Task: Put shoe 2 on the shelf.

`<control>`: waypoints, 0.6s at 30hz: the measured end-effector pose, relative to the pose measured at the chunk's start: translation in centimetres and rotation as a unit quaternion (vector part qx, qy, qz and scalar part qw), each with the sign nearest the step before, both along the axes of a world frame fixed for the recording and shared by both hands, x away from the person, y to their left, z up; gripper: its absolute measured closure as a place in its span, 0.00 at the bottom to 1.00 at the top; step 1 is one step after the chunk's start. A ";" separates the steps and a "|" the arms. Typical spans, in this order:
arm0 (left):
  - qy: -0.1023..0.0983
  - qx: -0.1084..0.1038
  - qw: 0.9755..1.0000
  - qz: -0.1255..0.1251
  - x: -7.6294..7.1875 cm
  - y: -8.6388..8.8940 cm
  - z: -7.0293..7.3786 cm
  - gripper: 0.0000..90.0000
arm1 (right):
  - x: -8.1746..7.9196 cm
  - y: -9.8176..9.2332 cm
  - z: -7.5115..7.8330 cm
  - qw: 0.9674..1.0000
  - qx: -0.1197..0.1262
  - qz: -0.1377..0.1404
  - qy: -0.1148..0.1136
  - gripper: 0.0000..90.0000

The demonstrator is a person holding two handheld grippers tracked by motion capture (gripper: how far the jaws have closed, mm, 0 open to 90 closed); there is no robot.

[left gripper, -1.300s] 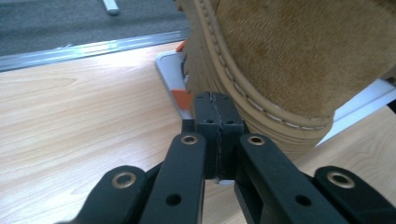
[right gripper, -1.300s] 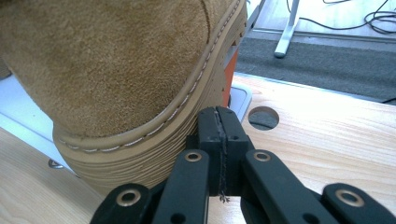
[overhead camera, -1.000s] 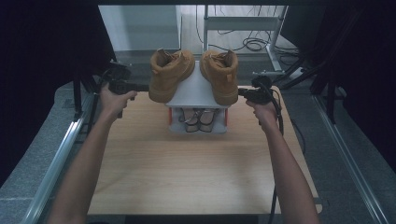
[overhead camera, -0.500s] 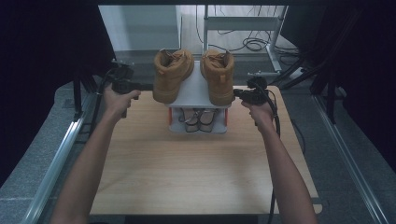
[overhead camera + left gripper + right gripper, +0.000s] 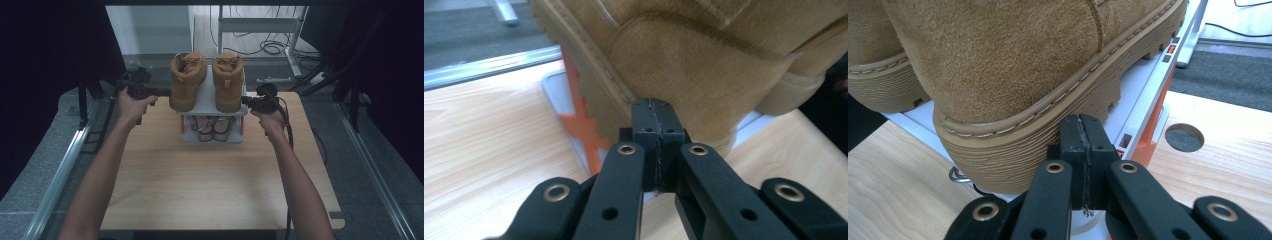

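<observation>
Both hand-held grippers (image 5: 162,91) (image 5: 246,100) closed, empty, flanking tan boots (image 5: 187,80) atop shoe rack (image 5: 212,100).

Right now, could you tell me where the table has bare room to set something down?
The wooden table is bare from the shoe rack to the near edge, between the forearms. Narrower strips flank the rack. It is crowded at the rack, where both boots sit on top.

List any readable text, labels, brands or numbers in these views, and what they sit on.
None readable.
Left boot and right boot: no brand mark or tag legible in any view.
Shoe rack: plain, no label.
Shoes on the lower shelf: too small to tell.
Left gripper and right gripper: jaws shut, no markings.
</observation>
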State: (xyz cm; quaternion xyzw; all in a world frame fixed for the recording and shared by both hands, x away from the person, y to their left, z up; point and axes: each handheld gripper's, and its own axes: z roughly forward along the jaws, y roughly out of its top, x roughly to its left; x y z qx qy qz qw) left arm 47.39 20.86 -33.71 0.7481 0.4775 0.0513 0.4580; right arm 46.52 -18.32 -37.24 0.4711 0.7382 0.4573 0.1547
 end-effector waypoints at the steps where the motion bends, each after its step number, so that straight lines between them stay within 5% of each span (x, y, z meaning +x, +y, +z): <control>1: -0.002 -0.011 1.000 0.000 0.0 0.0 0.1 1.00 | 0.0 -0.1 -0.1 1.000 0.002 0.002 0.001 1.00; 4: -0.006 0.004 1.000 0.003 0.0 -0.3 0.4 1.00 | 0.1 -0.2 -0.2 1.000 0.010 0.003 0.003 1.00; 9: -0.007 -0.005 1.000 0.006 -0.1 -0.5 0.5 1.00 | 0.0 -0.1 -0.2 1.000 0.011 0.000 0.004 1.00; 11: -0.003 -0.026 1.000 -0.009 0.0 -0.8 0.4 1.00 | 0.0 -0.1 -0.2 1.000 0.011 0.001 0.002 1.00; 18: -0.008 -0.010 1.000 -0.028 0.2 -2.6 0.6 1.00 | -0.1 -0.1 -0.3 1.000 0.010 0.001 0.001 1.00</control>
